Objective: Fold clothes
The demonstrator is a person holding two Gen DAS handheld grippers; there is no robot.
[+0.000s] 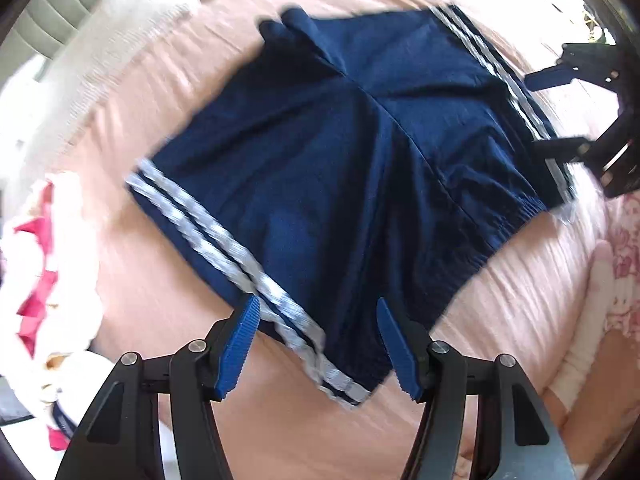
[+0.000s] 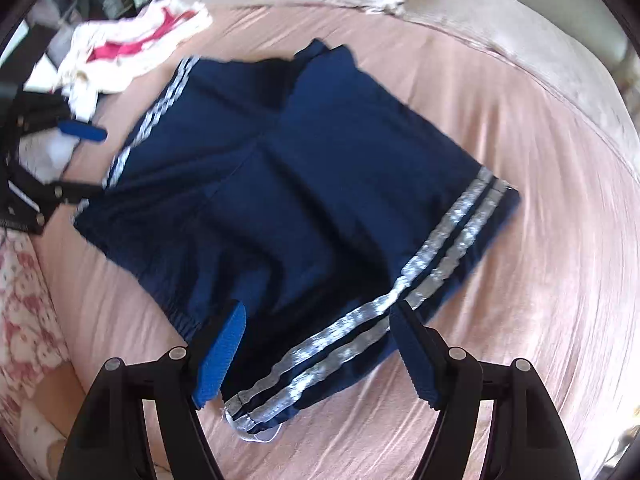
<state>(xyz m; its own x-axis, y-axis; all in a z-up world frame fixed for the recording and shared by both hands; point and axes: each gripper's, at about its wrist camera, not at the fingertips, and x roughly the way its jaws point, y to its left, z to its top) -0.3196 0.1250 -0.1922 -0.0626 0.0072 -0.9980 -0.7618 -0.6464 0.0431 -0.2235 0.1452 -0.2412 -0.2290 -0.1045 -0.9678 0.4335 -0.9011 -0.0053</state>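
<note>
Navy shorts (image 1: pixel 340 152) with pale double side stripes lie spread flat on the pink bed sheet (image 1: pixel 160 320). My left gripper (image 1: pixel 317 302) hovers open over one striped waistband corner, and the stripe runs between its blue pads without being pinched. In the right wrist view the same shorts (image 2: pixel 300 168) lie below my right gripper (image 2: pixel 317 307), which is open over the other striped waistband corner. Each gripper also shows in the other's view: the right gripper (image 1: pixel 532 114) beside the far stripe, the left gripper (image 2: pixel 102 162) at the shorts' left edge.
A heap of white and red clothes (image 2: pixel 132 40) lies beyond the shorts at the bed's edge, seen also as the heap (image 1: pixel 40 260). A cream blanket (image 2: pixel 480 8) bunches along the back. Floral fabric (image 2: pixel 20 300) borders the near side.
</note>
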